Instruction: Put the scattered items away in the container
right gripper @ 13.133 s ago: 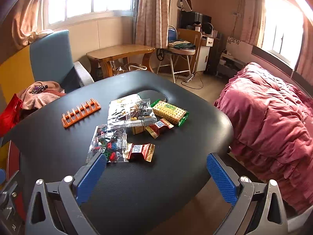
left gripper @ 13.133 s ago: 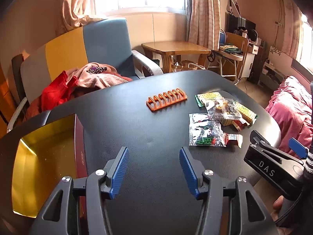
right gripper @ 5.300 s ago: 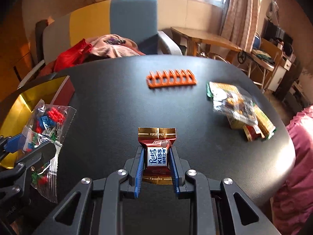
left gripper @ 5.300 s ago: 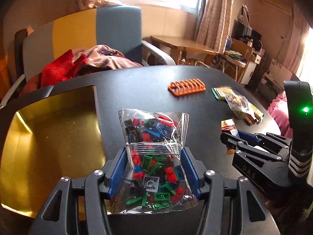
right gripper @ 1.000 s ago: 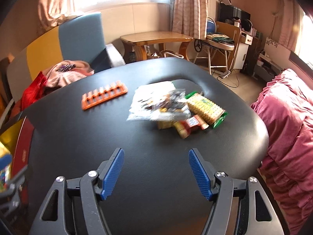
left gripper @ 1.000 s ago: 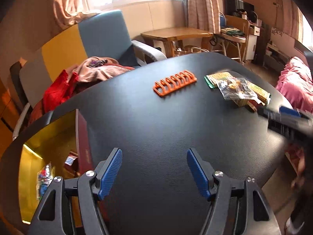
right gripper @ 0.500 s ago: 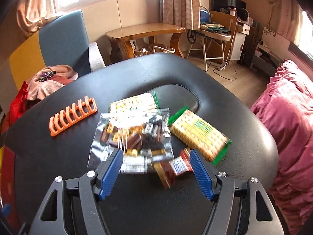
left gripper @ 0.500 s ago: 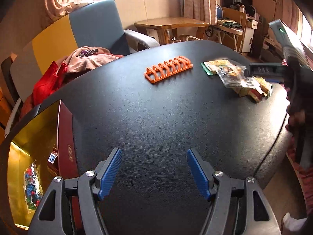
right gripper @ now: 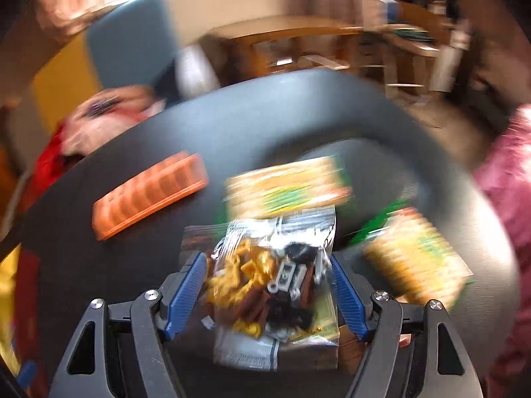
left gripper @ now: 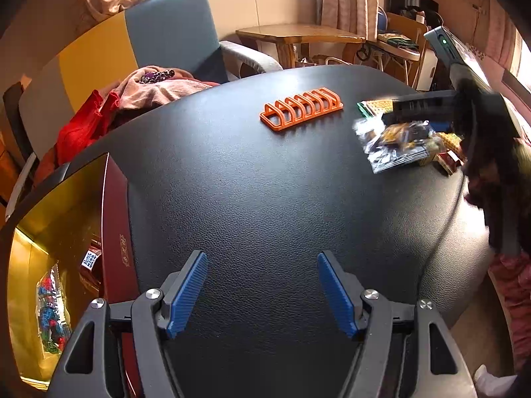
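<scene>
While our right gripper (right gripper: 265, 293) opens its jaws around the bag of bricks (right gripper: 277, 285) beside the orange rack (right gripper: 149, 195), our left gripper (left gripper: 262, 295) waits, open and empty, near the gold box (left gripper: 114, 199).

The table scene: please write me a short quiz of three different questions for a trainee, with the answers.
1. True or false: the left gripper holds a bag.
2. Which thing lies between the fingers of the right gripper? A) orange rack B) brick bag C) cracker pack
3. Fill in: the box holds a candy and a ___ of coloured bricks.

Key:
1. False. It is open over the bare table.
2. B. The brick bag sits between its opening jaws; the orange rack and cracker pack lie beyond.
3. bag.
</scene>
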`<action>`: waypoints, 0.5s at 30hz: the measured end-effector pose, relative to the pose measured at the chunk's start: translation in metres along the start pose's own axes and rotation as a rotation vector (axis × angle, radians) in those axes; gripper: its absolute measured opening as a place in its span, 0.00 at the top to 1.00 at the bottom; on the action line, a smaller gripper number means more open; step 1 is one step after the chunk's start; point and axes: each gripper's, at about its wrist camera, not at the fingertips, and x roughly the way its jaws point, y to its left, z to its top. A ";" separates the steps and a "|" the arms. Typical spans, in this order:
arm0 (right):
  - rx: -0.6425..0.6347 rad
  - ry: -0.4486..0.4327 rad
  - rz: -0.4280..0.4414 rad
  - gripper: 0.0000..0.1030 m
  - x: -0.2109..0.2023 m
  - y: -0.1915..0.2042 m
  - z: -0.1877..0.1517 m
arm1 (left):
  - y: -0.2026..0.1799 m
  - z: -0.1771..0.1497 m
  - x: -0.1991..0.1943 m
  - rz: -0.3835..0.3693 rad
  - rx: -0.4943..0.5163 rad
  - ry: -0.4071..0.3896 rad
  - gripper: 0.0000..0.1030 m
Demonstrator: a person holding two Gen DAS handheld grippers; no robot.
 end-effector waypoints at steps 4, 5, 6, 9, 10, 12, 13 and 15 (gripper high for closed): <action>-0.108 0.013 0.076 0.28 -0.012 0.033 -0.028 | 0.008 0.000 -0.002 -0.007 -0.016 -0.005 0.32; -0.109 0.009 0.089 0.28 -0.016 0.036 -0.034 | 0.010 0.000 -0.002 -0.006 -0.017 -0.005 0.32; -0.100 0.006 0.103 0.28 -0.020 0.037 -0.039 | 0.011 0.000 -0.002 -0.005 -0.019 -0.008 0.32; -0.063 -0.002 0.117 0.27 -0.031 0.033 -0.054 | 0.012 0.000 -0.003 -0.011 -0.019 -0.009 0.32; -0.054 -0.006 0.113 0.27 -0.035 0.031 -0.059 | 0.011 0.001 -0.004 -0.015 -0.016 -0.012 0.32; -0.041 -0.014 0.101 0.27 -0.041 0.026 -0.066 | 0.009 0.003 -0.005 -0.020 -0.008 -0.018 0.32; -0.036 -0.018 0.094 0.27 -0.045 0.022 -0.068 | 0.007 0.004 -0.006 -0.025 -0.002 -0.020 0.32; -0.024 -0.023 0.080 0.27 -0.051 0.017 -0.077 | 0.003 0.009 -0.005 -0.055 0.008 -0.017 0.32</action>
